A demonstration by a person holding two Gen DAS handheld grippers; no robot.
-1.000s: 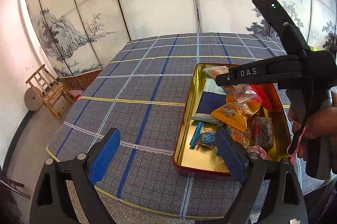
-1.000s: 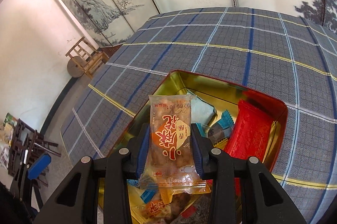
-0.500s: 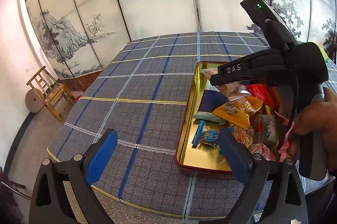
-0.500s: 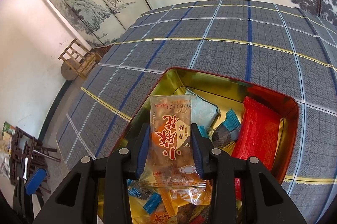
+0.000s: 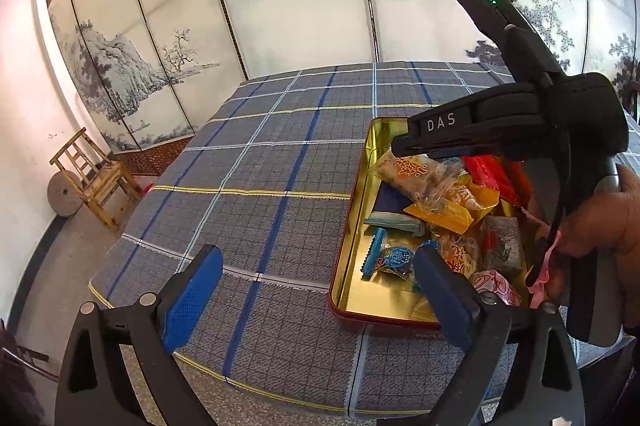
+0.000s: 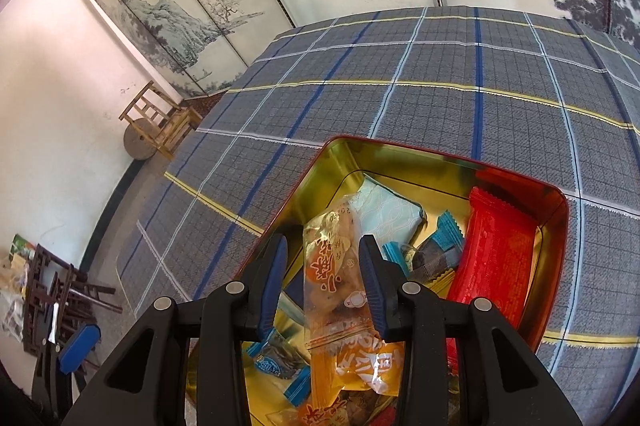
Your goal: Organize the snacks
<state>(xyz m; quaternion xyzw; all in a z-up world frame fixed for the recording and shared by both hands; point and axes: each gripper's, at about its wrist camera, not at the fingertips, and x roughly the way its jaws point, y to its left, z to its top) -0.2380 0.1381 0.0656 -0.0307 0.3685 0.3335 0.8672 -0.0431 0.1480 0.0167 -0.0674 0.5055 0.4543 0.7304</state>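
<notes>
**Loose packet could snag on withdrawal**

The right hand-held gripper (image 6: 322, 262) is released, its pads straddling the pastry packet (image 6: 334, 278) lying on the heap in the tin (image 6: 556, 226). Pulling back crookedly could drag it out. The left hand-held gripper (image 5: 316, 290) hangs spread and empty over the counter (image 5: 256, 161).

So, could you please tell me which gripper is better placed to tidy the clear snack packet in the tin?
Right. The right gripper is open directly around the clear snack packet inside the tin; the left gripper hovers open over the tablecloth.
</notes>
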